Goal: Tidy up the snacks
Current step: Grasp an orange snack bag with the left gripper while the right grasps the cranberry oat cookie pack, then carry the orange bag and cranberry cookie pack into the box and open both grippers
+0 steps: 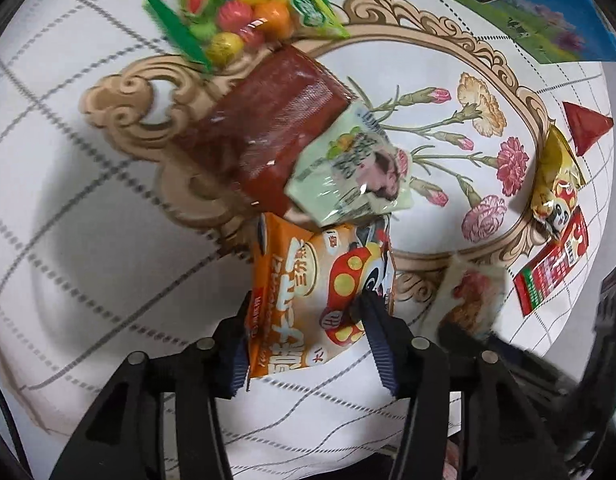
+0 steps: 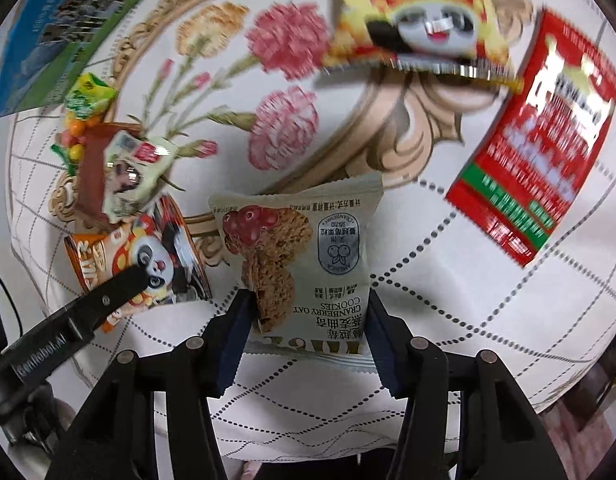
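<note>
We hold one snack in each pair of tongs. The left gripper (image 1: 304,316) is clamped on the lower part of a glossy orange foil packet printed with a cartoon panda in a red mushroom cap (image 1: 315,292), its two fingers pressing the packet's sides just above the white checked tablecloth with a tan scroll frame and pink carnations (image 1: 88,240). The right gripper (image 2: 306,316) is closed on the bottom edge of a pale grey-green pouch of cranberry oat cookies (image 2: 300,256), which stands up between the fingers with its serrated top edge farthest from us.

Just beyond the orange packet, in the left wrist view, a pale green plastic wrapper with a brown filling pictured (image 1: 355,172) lies against its top, overlapping a dark red translucent block in clear film (image 1: 268,128). Past that sits a clear bag of multicoloured round candies with green ends (image 1: 236,12). A blue and green carton with large printed characters (image 1: 527,4) lies at the far edge.

In the right wrist view, a red and green flat sachet (image 2: 535,136) lies to the right of the cookie pouch, and a yellow foil packet with a panda in a red cap (image 2: 419,20) is beyond it, blurred.
</note>
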Demonstrator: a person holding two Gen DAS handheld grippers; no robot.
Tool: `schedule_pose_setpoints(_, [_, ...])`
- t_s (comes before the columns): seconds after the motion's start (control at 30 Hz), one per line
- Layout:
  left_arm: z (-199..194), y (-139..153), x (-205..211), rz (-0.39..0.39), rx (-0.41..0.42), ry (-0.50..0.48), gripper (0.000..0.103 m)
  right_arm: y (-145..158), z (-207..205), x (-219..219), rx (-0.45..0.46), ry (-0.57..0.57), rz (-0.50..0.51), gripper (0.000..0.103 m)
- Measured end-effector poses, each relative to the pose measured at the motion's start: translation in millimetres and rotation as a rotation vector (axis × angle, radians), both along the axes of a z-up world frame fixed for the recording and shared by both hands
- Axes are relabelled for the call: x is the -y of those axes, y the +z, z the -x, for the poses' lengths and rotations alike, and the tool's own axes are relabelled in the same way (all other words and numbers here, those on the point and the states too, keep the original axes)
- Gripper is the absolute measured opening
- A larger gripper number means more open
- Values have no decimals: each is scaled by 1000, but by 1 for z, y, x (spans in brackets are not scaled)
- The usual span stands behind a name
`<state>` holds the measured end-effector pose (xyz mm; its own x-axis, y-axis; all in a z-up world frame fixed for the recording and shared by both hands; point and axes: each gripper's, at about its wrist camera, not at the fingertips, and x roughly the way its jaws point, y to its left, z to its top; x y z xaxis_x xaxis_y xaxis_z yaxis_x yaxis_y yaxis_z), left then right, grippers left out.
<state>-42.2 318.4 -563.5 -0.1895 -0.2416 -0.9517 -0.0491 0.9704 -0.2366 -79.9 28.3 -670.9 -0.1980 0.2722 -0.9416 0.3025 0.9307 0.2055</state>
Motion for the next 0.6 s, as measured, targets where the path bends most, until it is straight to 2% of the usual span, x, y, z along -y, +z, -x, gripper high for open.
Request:
schedule_pose_setpoints(0.1, [-8,0,2,8,17,-10,43,-14,-7,7,-9,-27,-21,58])
schedule_pose_setpoints(0.2, [-10,12,10,1,56,-24,35,-12,-7,8,-2,-28,-29,57])
schedule_pose_setpoints(0.37, [-4,38,21,-5,100,-21,26,4,1,24,27,-27,-22,54])
schedule_pose_setpoints(0.53, [0,61,21,-17,145,-17,24,24,4,42,66,-9,-17,51])
schedule_pose_setpoints(0.6, [-13,67,15,-15,163,-18,23,34,1,47,82,-1,-21,51])
